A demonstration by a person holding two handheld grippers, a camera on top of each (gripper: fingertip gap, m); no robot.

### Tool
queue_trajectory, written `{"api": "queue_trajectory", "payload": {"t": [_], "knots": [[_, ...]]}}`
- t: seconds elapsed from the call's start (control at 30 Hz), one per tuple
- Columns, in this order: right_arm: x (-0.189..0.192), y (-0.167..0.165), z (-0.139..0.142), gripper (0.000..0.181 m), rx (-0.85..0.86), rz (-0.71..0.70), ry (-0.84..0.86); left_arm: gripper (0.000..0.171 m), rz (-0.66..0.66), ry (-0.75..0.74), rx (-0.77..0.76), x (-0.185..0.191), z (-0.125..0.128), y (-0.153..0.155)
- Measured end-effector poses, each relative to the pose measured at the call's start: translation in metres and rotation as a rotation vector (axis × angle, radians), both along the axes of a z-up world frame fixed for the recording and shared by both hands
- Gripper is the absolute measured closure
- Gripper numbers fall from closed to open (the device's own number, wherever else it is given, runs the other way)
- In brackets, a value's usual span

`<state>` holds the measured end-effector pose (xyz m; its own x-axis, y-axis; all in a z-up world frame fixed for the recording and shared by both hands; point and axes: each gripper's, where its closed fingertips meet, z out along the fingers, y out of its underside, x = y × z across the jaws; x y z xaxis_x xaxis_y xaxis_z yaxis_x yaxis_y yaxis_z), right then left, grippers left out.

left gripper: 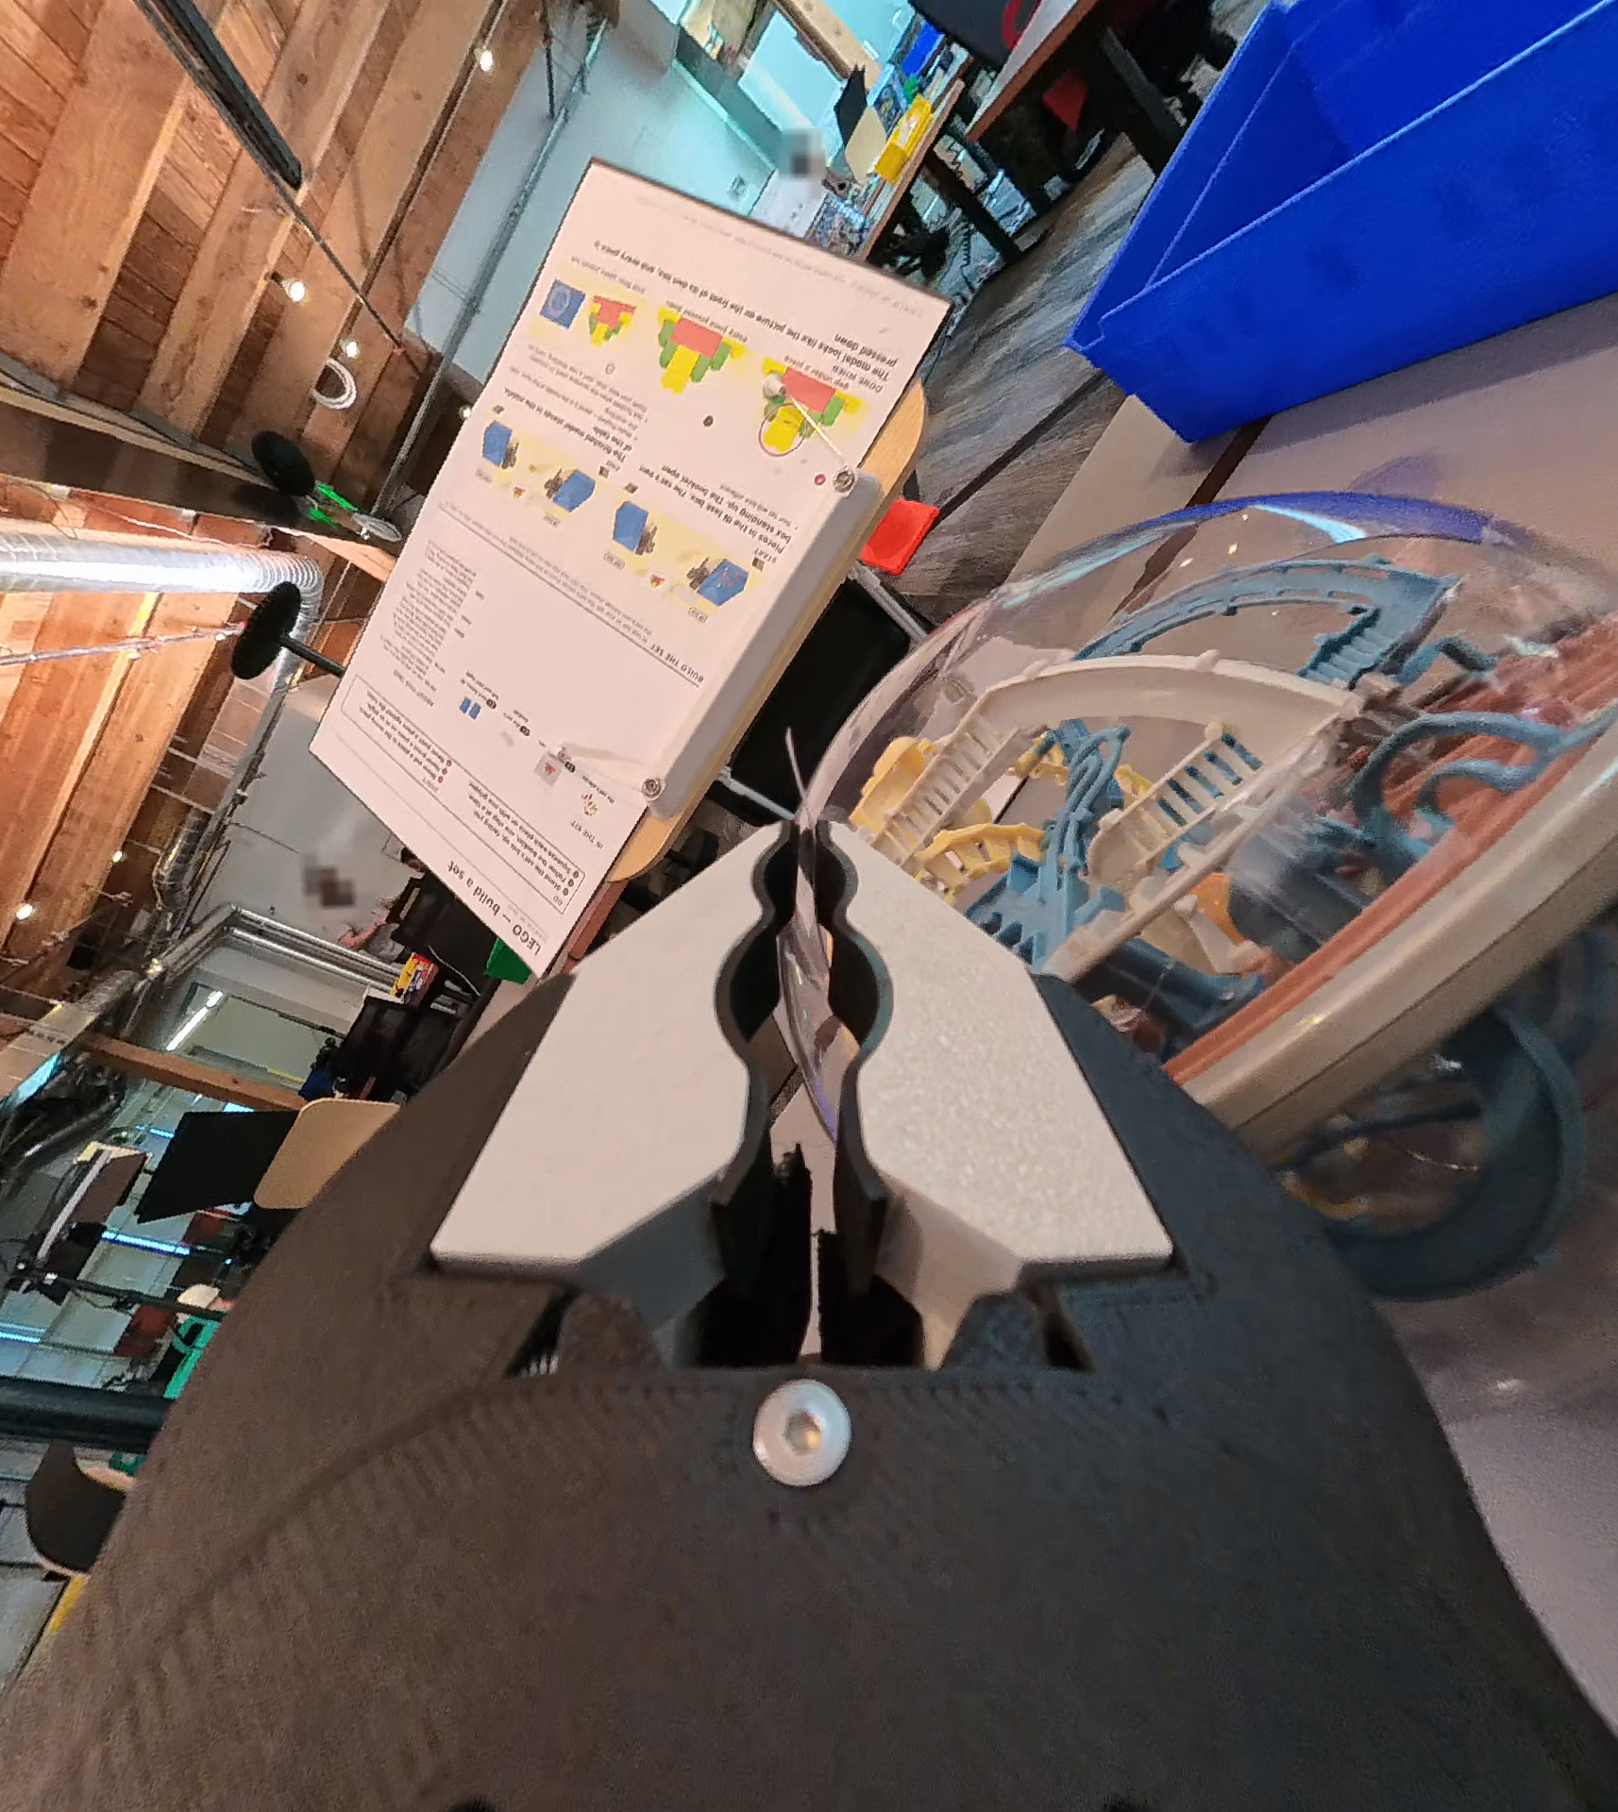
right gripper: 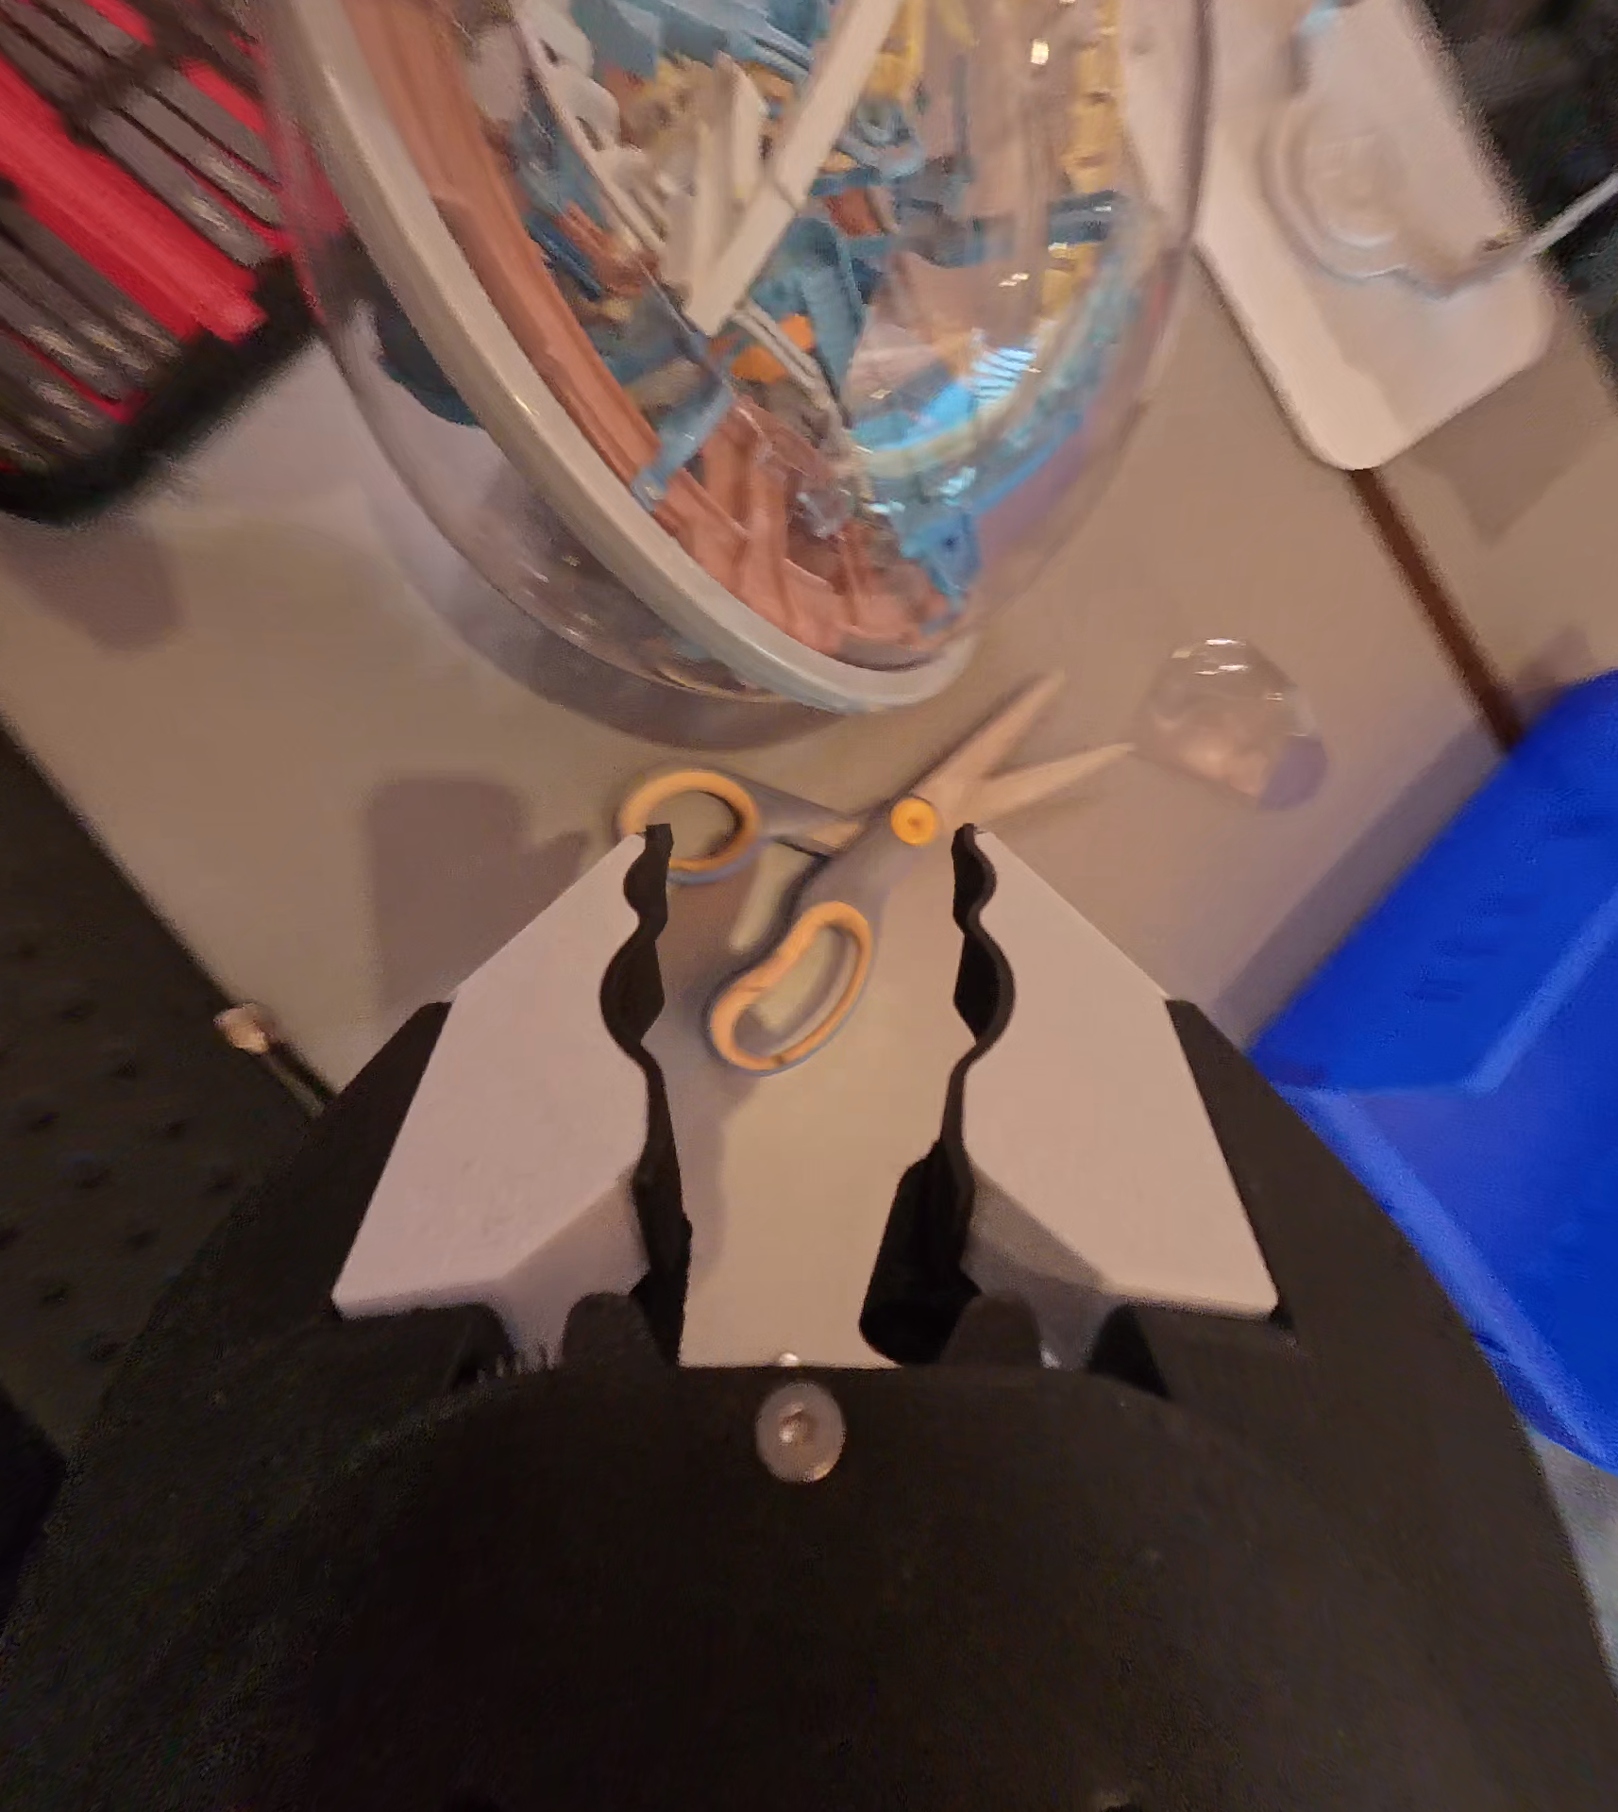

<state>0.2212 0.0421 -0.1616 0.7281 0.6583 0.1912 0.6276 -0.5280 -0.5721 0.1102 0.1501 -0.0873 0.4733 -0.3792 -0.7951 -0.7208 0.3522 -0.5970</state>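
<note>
Clear maze globe (left gripper: 1276, 833) at right of frame, left gripper (left gripper: 807, 853) pinching a thin clear edge beside it; right gripper (right gripper: 805, 843) jaws spread — scissors (right gripper: 825, 882) between the tips, centre frame; blue bin (right gripper: 1511, 981) at right

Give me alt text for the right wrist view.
The open right gripper hovers over orange-handled scissors lying on a grey table, just below a clear maze ball. A blue bin sits to the right.

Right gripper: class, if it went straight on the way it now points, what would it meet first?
Probably the scissors lying on the grey table: the open right gripper points down at their orange-lined handles. Depth is unclear.
</note>
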Motion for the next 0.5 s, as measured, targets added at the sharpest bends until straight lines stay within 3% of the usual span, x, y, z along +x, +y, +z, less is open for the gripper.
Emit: {"api": "queue_trajectory", "payload": {"t": [0.2,0.27,0.37,0.5], "knots": [[0.042,-0.017,-0.024,0.12,-0.056,-0.121,0.161,0.171,0.008,0.006,-0.002,-0.008,-0.005,0.004],[0.038,-0.026,-0.039,0.115,-0.116,-0.123,0.207,0.171,0.01,0.001,-0.014,-0.011,-0.006,0.007],[0.022,-0.029,-0.068,0.112,-0.184,-0.111,0.177,0.171,0.005,-0.02,-0.071,-0.015,-0.009,0.01],[0.027,-0.021,-0.109,0.123,-0.25,-0.177,0.076,0.168,-0.01,-0.035,-0.101,-0.02,-0.012,0.007]]}}
